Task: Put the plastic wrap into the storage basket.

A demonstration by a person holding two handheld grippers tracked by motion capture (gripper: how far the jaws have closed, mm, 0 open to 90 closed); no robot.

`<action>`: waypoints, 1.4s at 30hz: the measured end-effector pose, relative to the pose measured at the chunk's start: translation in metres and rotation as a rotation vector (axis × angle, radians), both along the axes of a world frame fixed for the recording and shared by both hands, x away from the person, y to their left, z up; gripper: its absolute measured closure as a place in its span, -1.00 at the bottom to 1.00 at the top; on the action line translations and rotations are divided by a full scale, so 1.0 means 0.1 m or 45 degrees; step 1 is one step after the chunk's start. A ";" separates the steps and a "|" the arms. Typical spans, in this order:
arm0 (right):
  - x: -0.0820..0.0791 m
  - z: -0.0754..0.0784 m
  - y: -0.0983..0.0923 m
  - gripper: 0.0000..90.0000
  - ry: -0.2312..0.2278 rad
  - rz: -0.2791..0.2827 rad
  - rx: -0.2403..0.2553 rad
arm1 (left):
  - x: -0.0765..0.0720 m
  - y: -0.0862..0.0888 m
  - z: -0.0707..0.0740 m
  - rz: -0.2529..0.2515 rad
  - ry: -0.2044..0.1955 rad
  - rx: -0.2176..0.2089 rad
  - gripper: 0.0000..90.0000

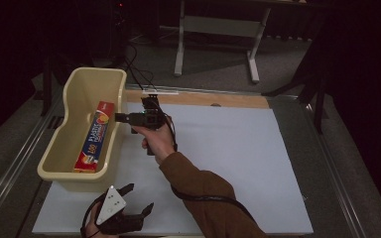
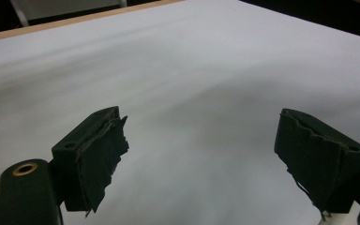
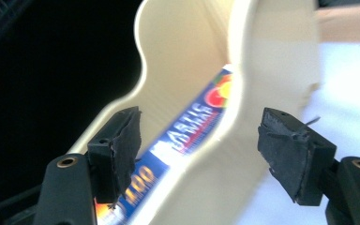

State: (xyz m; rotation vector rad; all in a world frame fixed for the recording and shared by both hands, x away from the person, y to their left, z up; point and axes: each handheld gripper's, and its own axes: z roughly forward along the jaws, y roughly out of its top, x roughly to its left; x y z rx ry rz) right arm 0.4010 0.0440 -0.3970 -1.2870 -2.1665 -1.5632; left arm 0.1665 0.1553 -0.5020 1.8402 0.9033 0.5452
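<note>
Nearest my body, at the near edge of the table [image 1: 238,163], my left gripper [image 1: 138,203] rests low with its grey three-cornered plate up and its jaws spread wide apart, nothing between them; in the left gripper view those jaws frame bare white table surface, their black padding frayed and torn at the edges. Just beyond and to the left sits a cream plastic bin [image 1: 64,148], long and narrow with a waisted rim; inside it lies a long box of plastic wrap [image 1: 95,136], red along one side with a blue face and an orange and yellow mark at its far end, leaning against the bin's right wall; its near end is cut off by the front wall of the bin, and its lettering is blurred in the right gripper view. My right gripper [image 1: 121,118] hangs over the bin's right rim with its jaws open and holding nothing, pointing at the box; my right hand [image 1: 156,139] and brown sleeve [image 1: 203,193] trail behind it. Farther off, a strip of wood edges the table, then a grey floor with a white table frame [image 1: 218,29] in the dark.
</note>
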 end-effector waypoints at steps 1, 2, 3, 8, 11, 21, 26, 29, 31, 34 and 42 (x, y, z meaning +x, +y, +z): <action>-0.01 0.00 -0.06 -0.34 -0.026 0.006 -0.026 | 0.00 0.00 0.00 -0.002 0.000 0.001 -0.65; -0.02 0.01 -0.12 -0.33 -0.051 0.015 -0.040 | 0.01 -0.01 0.00 -0.001 0.002 0.002 -0.65; -0.03 0.01 -0.19 -0.33 -0.088 0.032 -0.064 | 0.01 -0.01 0.00 -0.003 0.002 0.003 -0.65; -0.11 -0.03 -0.57 -0.30 -0.292 0.054 -0.246 | 0.03 -0.02 0.00 -0.006 0.004 0.014 -0.65; -0.13 -0.10 -0.81 -0.27 -0.354 0.057 -0.318 | 0.03 -0.03 0.00 -0.006 0.004 0.016 -0.65; -0.40 -0.42 -1.69 -0.31 -0.535 0.056 -0.490 | 0.04 0.01 0.00 0.017 0.004 0.012 -0.65; -0.61 -0.58 -2.04 -0.33 -0.586 0.052 -0.563 | 0.05 0.03 0.00 0.031 0.003 0.012 -0.65; -0.74 -0.67 -2.22 -0.35 -0.633 0.063 -0.605 | 0.06 0.04 0.00 0.035 0.003 0.010 -0.65; -0.82 -0.73 -2.34 -0.35 -0.653 0.056 -0.620 | 0.06 0.04 0.00 0.038 0.004 0.014 -0.65; -0.89 -0.82 -2.53 -0.35 -0.639 0.017 -0.585 | 0.07 0.05 0.00 0.043 0.005 0.016 -0.65; -1.08 -0.90 -2.97 -0.41 -0.631 -0.049 -0.524 | 0.10 0.05 0.01 0.046 0.001 0.022 -0.65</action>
